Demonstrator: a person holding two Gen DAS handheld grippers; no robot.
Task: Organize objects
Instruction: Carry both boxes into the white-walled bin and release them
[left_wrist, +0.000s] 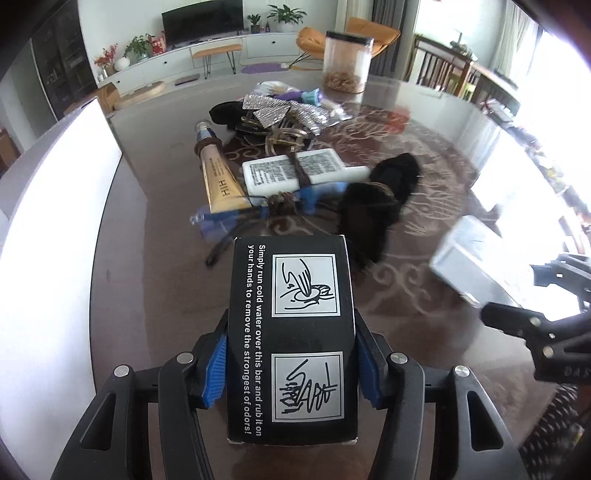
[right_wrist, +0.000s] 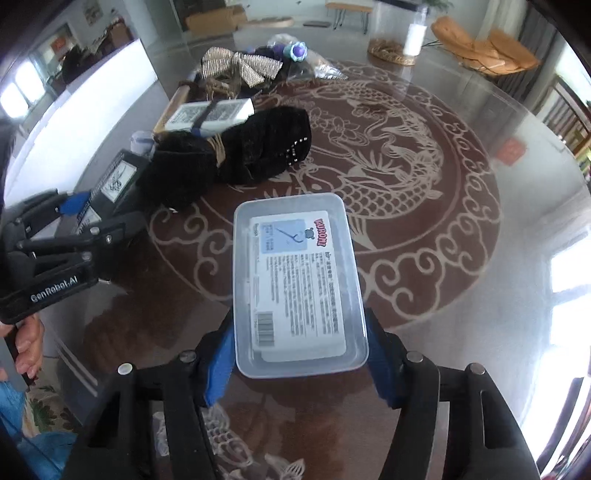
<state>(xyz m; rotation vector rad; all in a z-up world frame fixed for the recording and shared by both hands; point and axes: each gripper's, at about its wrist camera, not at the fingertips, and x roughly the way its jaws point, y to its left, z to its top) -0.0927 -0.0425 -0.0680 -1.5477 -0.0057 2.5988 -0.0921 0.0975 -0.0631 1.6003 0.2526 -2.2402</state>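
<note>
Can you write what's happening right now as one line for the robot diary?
left gripper: shut on black box | right gripper: shut on clear plastic case | both held above table | pile untouched

1. You are looking across a glossy round table (right_wrist: 461, 122) whose brown centre carries a pale dragon pattern ringed with cloud scrolls.
2. At 12 o'clock in your left view, a dark television (left_wrist: 202, 20) stands on a long white cabinet (left_wrist: 221, 48) against a white wall.
3. Potted plants (left_wrist: 286, 14) and red flowers (left_wrist: 107, 59) line the cabinet top.
4. A wooden bench (left_wrist: 217, 51) stands before the cabinet.
5. At 1 o'clock sits an orange chair (left_wrist: 365, 33).
6. At 3 o'clock, bright daylight floods through windows (left_wrist: 554, 74).
</note>
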